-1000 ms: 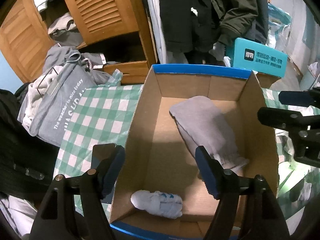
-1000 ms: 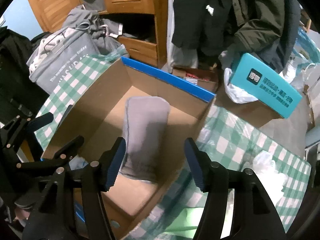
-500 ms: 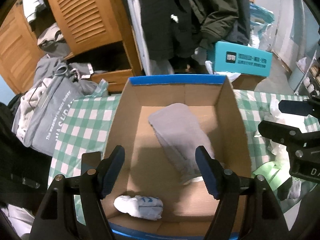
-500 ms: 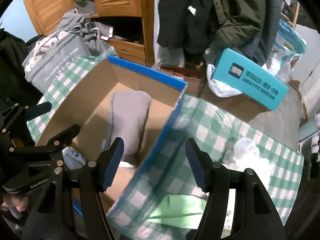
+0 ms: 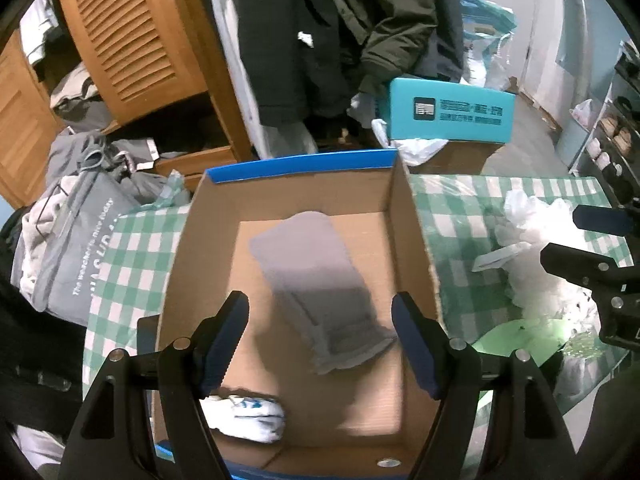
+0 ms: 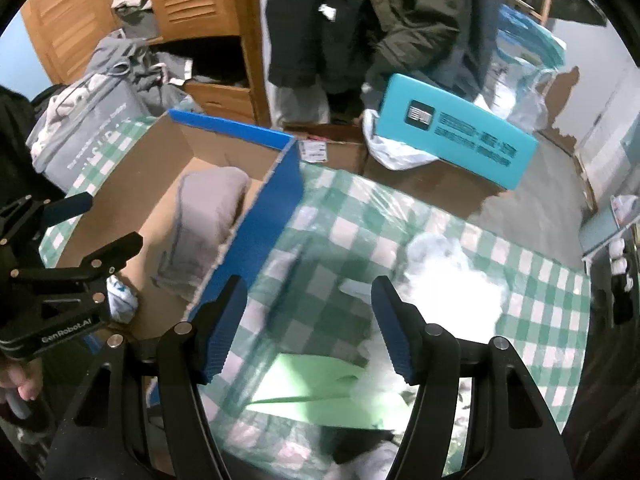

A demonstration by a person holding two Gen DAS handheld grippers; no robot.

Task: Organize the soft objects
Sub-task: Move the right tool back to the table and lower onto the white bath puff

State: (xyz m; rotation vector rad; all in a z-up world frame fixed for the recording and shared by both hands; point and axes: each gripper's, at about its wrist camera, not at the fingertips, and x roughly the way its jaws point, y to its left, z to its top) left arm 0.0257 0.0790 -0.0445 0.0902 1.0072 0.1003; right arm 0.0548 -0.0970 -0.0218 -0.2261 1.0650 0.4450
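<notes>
An open cardboard box (image 5: 416, 240) with blue rims stands on the green checked tablecloth. Inside it lie a folded grey cloth (image 5: 316, 280) and a rolled white sock pair with blue marks (image 5: 248, 420). My left gripper (image 5: 320, 340) hangs open above the box, nothing between its fingers. My right gripper (image 6: 308, 324) is open over the tablecloth right of the box (image 6: 276, 200), above a light green cloth (image 6: 316, 388) and beside a white fluffy soft thing (image 6: 452, 280). In the left wrist view the white fluffy thing (image 5: 536, 248) lies right of the box.
A grey tote bag (image 5: 76, 248) stuffed with clothes sits left of the box. Behind the table stand a wooden louvred wardrobe (image 5: 132, 36), hanging dark coats (image 5: 340, 20) and a teal box (image 5: 452, 112) on cartons. A hand (image 6: 16, 384) holds the left gripper's handle.
Both grippers have moved rightward. The right one left the box and now hangs over the tablecloth by the green cloth. The left one now sits centred over the box.
</notes>
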